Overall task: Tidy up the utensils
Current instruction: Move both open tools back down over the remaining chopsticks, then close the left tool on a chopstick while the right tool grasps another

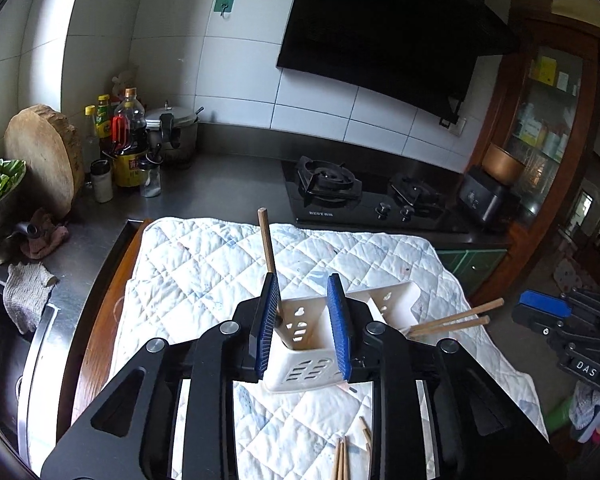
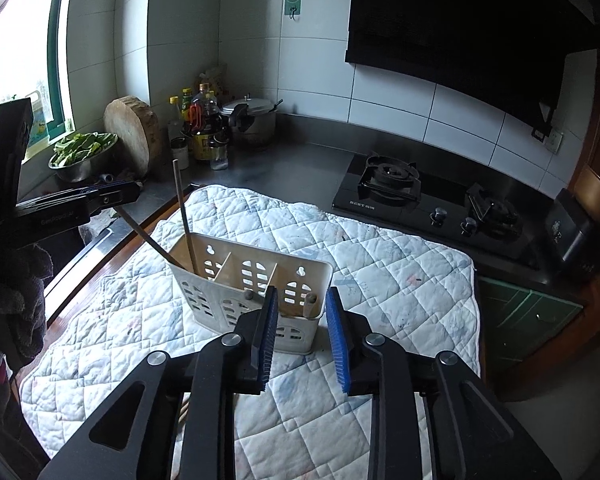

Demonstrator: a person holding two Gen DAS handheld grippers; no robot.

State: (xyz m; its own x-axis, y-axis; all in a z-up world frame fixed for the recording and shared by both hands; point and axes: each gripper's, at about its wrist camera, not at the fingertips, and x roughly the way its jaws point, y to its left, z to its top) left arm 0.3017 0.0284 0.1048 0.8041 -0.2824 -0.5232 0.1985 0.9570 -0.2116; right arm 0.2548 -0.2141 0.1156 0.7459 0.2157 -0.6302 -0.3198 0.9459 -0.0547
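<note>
Utensil holder (image 2: 252, 288), quilted mat (image 2: 380, 264), steel counter (image 2: 292, 164)

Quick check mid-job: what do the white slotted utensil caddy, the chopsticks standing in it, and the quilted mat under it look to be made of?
White slotted utensil caddy: likely moulded plastic, given its smooth matte walls, cut-out slots and thin dividers.
Brown chopsticks: probably wood or bamboo, being plain, dull and unlacquered-looking.
Pale quilted mat: padded fabric, with stitched diamonds and soft wrinkles.
Both the left gripper and the right gripper are open, holding nothing.
</note>
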